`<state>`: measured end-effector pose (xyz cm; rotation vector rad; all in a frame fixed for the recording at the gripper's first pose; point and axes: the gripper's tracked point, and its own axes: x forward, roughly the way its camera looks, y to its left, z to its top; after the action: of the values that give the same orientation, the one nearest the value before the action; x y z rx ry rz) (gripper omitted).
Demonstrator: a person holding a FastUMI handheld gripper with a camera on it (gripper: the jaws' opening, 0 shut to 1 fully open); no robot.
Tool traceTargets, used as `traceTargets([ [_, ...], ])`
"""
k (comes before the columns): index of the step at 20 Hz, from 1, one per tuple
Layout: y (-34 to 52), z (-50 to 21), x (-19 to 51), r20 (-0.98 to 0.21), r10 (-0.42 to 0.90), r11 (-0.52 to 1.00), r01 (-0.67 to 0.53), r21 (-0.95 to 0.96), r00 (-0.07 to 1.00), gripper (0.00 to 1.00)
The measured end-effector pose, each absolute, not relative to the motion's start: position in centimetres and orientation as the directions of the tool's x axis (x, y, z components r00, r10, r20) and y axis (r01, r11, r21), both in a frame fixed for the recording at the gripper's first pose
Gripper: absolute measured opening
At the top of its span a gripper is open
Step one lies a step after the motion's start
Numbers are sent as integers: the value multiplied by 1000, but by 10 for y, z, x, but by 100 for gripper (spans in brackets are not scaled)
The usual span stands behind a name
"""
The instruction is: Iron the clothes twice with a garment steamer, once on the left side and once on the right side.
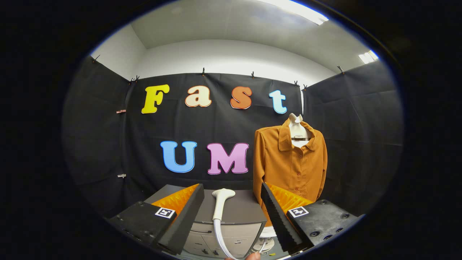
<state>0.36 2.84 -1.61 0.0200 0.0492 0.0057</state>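
**Steamer head waits between the open fingers**

The hand-held gripper (232, 216) is wide open and holds nothing. The steamer head (222, 202) stands upright in the lower middle of the frame, in the gap between the two fingers but touching neither. Its white hose (220, 240) curves down from it toward the bottom edge, where a fingertip (252, 255) of a person shows. Behind it is a grey cabinet (231, 213).

The orange shirt (288, 166) hangs on a white dress form (296, 126) in the right middle of the frame, well beyond the fingers.

I judge the steamer head to be light, hard and rather smooth, so it may slip. The best place to take hold seems to be the narrow handle below the wide top. The hose is soft and will probably drag a little. The shirt is soft and will yield under pressure.
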Motion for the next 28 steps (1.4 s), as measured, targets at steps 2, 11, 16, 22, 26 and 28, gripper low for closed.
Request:
traceTargets([
  [2,33,-22,9,-61,7,1000,-6,18,998,98],
  [11,51,-116,76,-277,17,998,0,61,961,98],
  [16,77,-191,127,-448,57,997,-32,64,892,98],
  [22,102,-252,169,-556,65,998,-54,36,829,98],
  [26,108,-293,178,-633,51,998,-55,13,773,86],
  [28,101,-305,175,-667,7,1000,-22,-14,745,56],
])
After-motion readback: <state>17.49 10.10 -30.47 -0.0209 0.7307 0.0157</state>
